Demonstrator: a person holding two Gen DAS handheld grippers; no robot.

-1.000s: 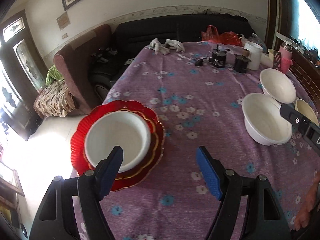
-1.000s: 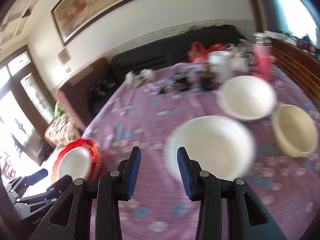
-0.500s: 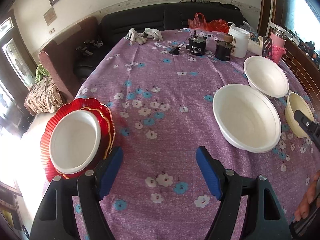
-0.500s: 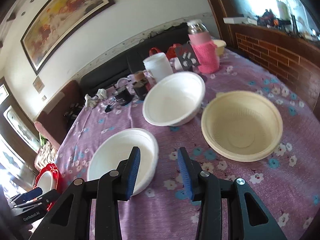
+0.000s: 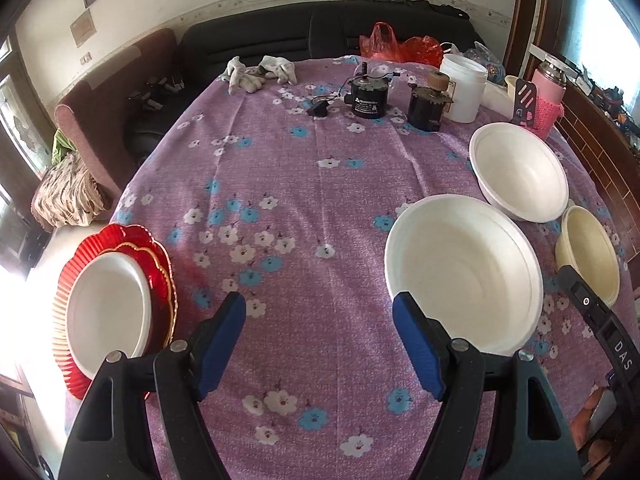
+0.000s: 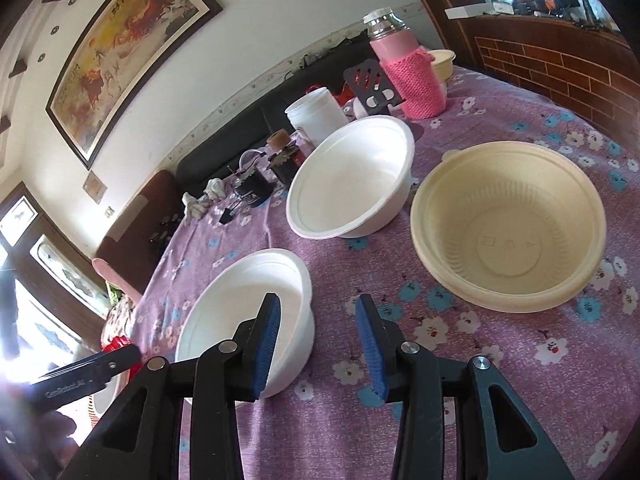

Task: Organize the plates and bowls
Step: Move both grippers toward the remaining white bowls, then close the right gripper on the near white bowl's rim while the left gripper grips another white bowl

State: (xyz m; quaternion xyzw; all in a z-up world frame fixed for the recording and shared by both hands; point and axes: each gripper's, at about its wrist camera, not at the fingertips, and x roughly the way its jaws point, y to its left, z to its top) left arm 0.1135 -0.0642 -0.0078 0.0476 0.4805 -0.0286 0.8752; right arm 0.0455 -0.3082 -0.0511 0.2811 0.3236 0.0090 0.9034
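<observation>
The left gripper [image 5: 316, 340] hangs wide open over the counter [image 5: 280, 184], holding nothing. The right gripper [image 6: 316, 340] is half open, its left pad over the rim of the near white bowl [image 6: 240, 304], perhaps not touching. Another bowl [image 5: 106, 312] sits on red plates [image 5: 76, 264].

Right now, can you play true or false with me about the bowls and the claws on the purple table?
1. Three loose bowls sit on the tablecloth. True: near white bowl, far white bowl, cream bowl.
2. The cream bowl is full of soup. False: it is empty.
3. A white bowl sits on the red plates. True.
4. The left claw is holding a bowl. False: it is open and holds nothing.
5. The right claw is squeezed shut. False: its jaws stand apart.
</observation>
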